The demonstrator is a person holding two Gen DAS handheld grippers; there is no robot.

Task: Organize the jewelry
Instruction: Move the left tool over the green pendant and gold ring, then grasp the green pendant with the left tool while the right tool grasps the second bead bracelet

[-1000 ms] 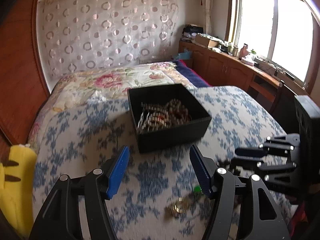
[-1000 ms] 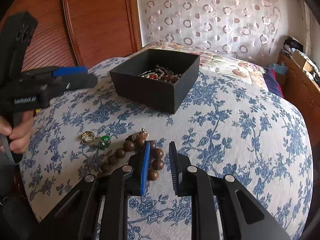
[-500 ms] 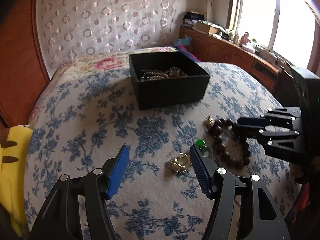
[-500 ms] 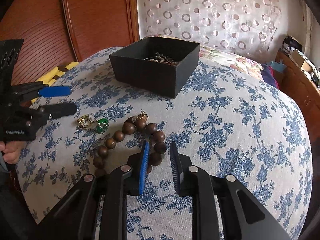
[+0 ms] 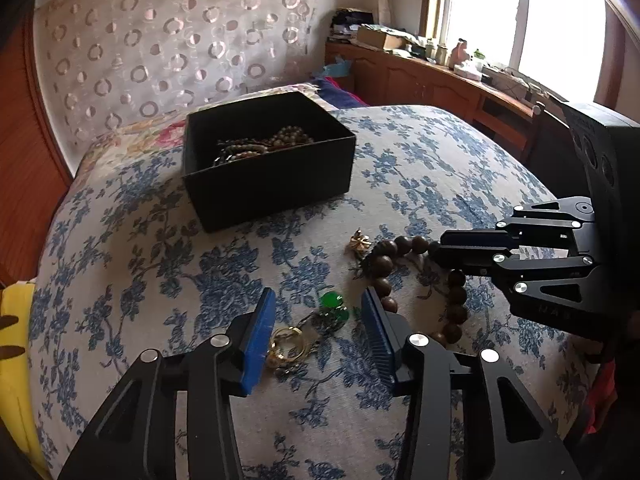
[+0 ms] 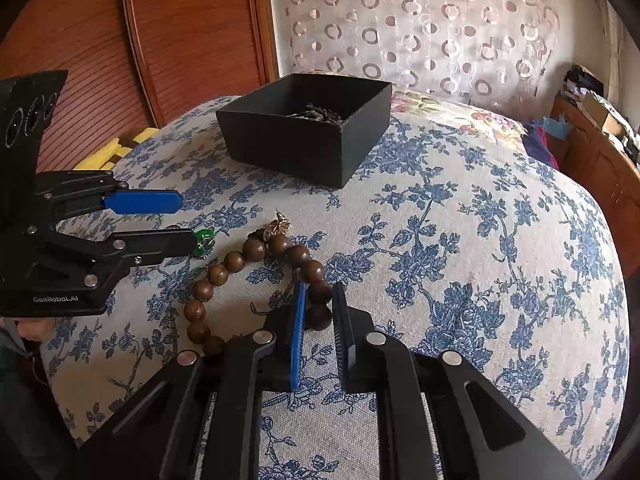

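Observation:
A black box [image 5: 268,160] [image 6: 308,128] with bead strings inside stands on the blue-flowered cloth. In front of it lie a brown wooden bead bracelet [image 5: 416,280] [image 6: 240,264] with a gold charm [image 5: 359,240], and a gold ring piece with green stones [image 5: 308,328] [image 6: 205,240]. My left gripper [image 5: 318,320] [image 6: 182,220] is open, its fingers on either side of the gold and green piece. My right gripper [image 6: 319,312] [image 5: 436,254] is narrowly open with bracelet beads between its pads; I cannot tell if they touch.
The cloth covers a rounded surface that drops off on all sides. A yellow cushion [image 5: 16,320] lies at the left edge. Wooden cabinets [image 5: 420,80] with clutter stand under the window at the right. A wooden headboard [image 6: 180,32] and a patterned curtain are behind.
My left gripper has come down and forward over the gold and green piece and narrowed. My right gripper has moved forward onto the bracelet's beads.

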